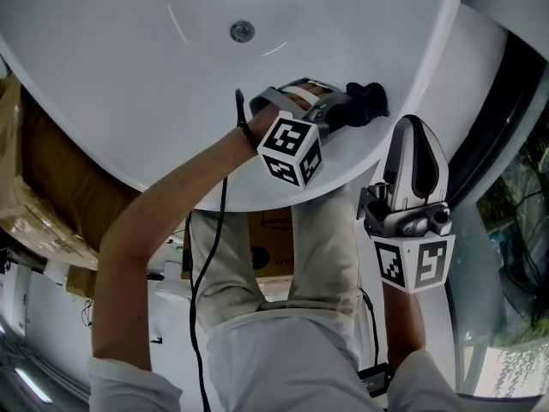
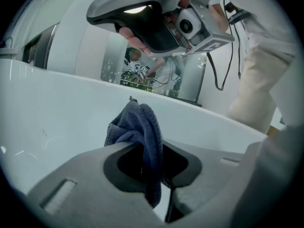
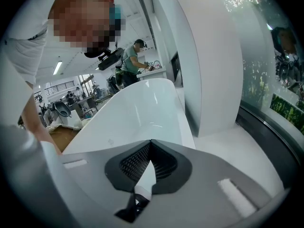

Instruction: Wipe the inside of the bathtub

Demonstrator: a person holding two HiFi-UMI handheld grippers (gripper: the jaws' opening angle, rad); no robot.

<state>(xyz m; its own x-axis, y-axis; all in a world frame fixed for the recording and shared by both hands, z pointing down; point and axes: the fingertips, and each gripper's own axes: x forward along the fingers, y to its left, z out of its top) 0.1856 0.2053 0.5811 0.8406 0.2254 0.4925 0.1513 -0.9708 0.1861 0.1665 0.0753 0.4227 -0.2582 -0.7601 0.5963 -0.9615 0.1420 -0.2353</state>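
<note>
Bathtub: You stand over a glossy white oval bathtub (image 1: 129,75). Its round metal drain (image 1: 242,31) is set in the tub's floor.
Left hand-held gripper: Your left hand-held gripper (image 1: 347,108) reaches over the bathtub's near rim and points into the tub. In its own view the two grey jaws are clamped on a dark blue-grey terry cloth (image 2: 142,127), which fills the gap between them.
Cloth: The bunched cloth lies against the bathtub's white inner wall, just inside the rim and well away from the drain. A fold hangs back between the jaws, and the rest bulges out past the tips.
Right hand-held gripper: Your right hand-held gripper (image 1: 413,127) is outside the bathtub, just beside its rim and apart from the cloth. Its jaws meet at the tips with nothing between them, and its view looks along the length of the tub.
Cable: A thin black cable (image 1: 216,230) hangs from your left wrist, outside the bathtub's near wall.
Cardboard: Brown cardboard (image 1: 51,170) sits against the bathtub's outer wall, on the side away from the right hand-held gripper.
</note>
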